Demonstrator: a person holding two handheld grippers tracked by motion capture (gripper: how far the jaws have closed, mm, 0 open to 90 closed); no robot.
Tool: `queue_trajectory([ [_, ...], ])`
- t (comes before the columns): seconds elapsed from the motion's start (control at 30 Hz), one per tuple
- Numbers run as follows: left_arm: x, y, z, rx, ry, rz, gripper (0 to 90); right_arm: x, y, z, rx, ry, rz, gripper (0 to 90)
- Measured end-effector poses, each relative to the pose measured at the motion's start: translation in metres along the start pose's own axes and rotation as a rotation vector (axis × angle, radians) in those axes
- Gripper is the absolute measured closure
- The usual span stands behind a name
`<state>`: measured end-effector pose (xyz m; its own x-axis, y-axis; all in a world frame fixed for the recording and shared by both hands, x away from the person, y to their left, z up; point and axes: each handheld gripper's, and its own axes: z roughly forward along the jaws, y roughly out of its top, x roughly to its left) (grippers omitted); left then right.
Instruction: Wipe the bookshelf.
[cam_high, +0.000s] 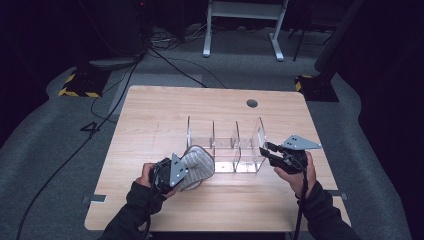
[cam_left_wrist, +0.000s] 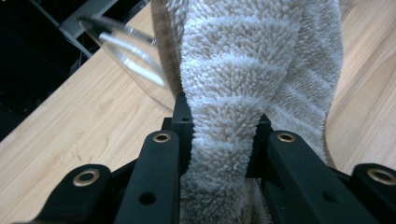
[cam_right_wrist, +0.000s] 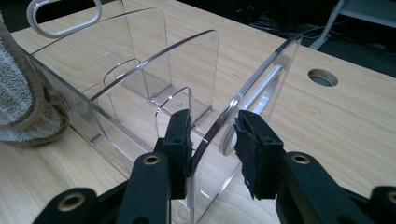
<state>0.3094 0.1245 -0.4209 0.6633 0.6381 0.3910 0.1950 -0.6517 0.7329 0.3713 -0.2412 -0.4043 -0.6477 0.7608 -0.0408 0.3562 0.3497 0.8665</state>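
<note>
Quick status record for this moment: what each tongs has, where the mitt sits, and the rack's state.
left tongs: shut on the fluffy mitt, gripping a fold of it
right tongs: jaws astride the end wall of the clear rack; one pad touches the wall, the other stands off it
mitt place: at the rack's left end in the high view, on the wooden table
rack: upright, its compartments look empty

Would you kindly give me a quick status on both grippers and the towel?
Left gripper shut on the towel. Right gripper straddles the acrylic rack's end wall, grip unclear. Nothing in the way.
</note>
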Motion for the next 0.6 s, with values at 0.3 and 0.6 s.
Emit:
queue_trajectory([
  [0.3, -0.033, 0.049, 0.028, -0.064, -0.083, 0.089, 74.2, 0.003, 0.001, 0.002, -0.002, -0.013, -0.007, 67.6],
  [0.6, -0.094, 0.113, 0.087, -0.061, -0.151, 0.209, 74.2, 0.003, 0.001, 0.003, -0.005, -0.012, -0.004, 68.9],
])
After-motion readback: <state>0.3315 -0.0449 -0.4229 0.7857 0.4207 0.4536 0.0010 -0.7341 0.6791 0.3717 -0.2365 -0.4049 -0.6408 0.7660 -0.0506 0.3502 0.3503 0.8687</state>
